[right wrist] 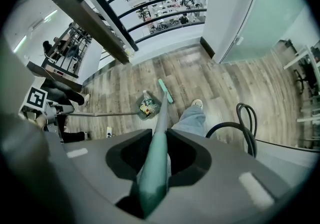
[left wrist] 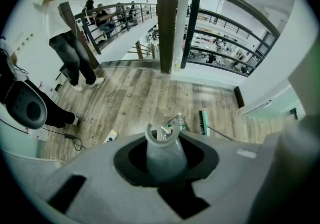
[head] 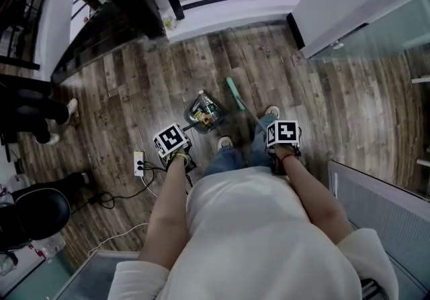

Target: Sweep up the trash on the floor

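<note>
We have the left tool (left wrist: 165,164) clenched on the grey dustpan handle (left wrist: 165,147), and the right tool (right wrist: 156,163) clenched on the teal broom handle (right wrist: 161,123). The dustpan (head: 191,119) sits on the wood floor (head: 127,84) with the trash (head: 204,115) inside it, 1 bottle (right wrist: 145,97) included. The broom head (head: 232,92) is down at the floor just beside the dustpan's right side.
</note>
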